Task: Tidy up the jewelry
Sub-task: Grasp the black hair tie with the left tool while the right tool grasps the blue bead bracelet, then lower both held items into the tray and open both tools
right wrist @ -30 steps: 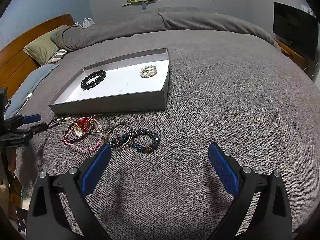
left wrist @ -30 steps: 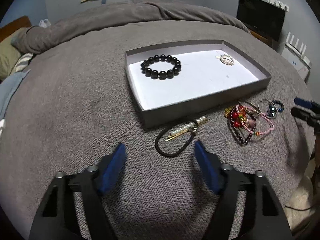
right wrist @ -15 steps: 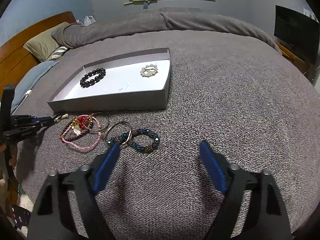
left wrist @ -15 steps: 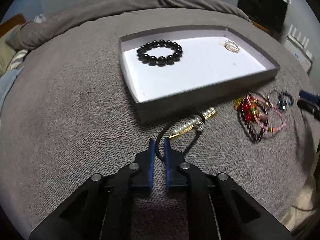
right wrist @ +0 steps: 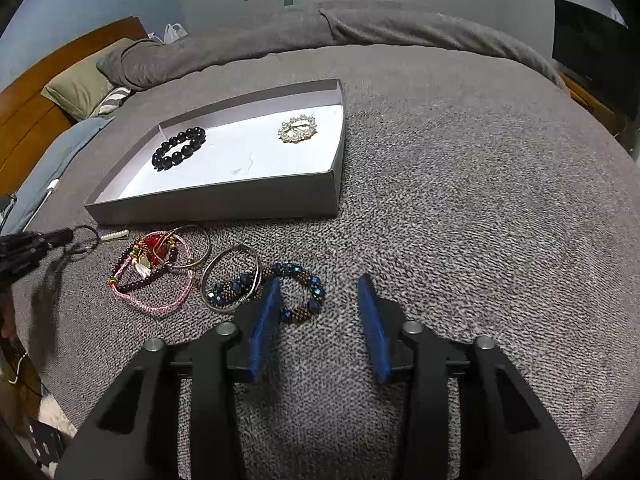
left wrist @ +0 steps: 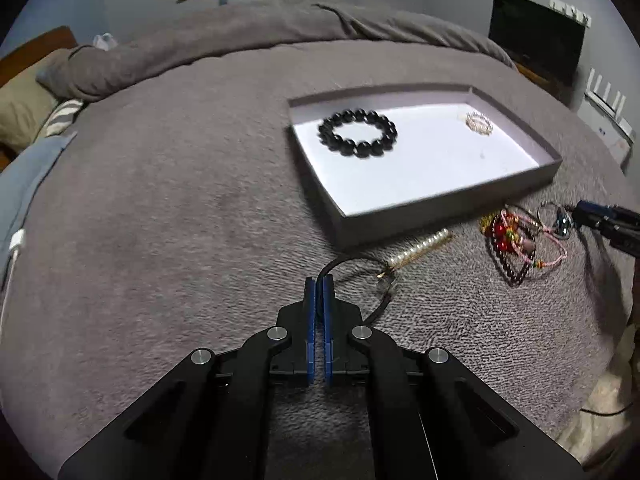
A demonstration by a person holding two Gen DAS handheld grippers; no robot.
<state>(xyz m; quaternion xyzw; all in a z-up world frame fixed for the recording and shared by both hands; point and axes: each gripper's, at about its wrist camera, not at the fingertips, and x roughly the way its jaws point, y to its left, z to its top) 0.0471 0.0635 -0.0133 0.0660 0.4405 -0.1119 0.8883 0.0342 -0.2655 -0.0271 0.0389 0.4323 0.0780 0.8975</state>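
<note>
Jewelry lies spread over a grey knitted bed cover (right wrist: 460, 208), part of it in a shallow grey cardboard box with a white floor (left wrist: 440, 200) and part loose in front of that box. A black cord loop with a row of small pearl beads and a gold clasp (left wrist: 420, 246) is pinched at its near bend by the left gripper (left wrist: 319, 280), whose blue-padded jaws are clenched on the cord; the pearl end trails ahead and to the right of the jaws, close to the box's near wall. Inside the box, well ahead of those jaws, sit a bracelet of round black beads (left wrist: 358, 133) and a small round pearl brooch (left wrist: 479, 123), well apart from each other. The right gripper (right wrist: 322, 284) hovers low over the cover with its jaws released and spread wide, grasping nothing. Just beside its left fingertip lie a bracelet of dark blue and bronze faceted beads (right wrist: 304, 294) and a plain silver bangle (right wrist: 230, 280) overlapping it. Farther to the left of those jaws rests a tangle of pink cord, dark red beads and a thin gold ring (right wrist: 156, 268).
</note>
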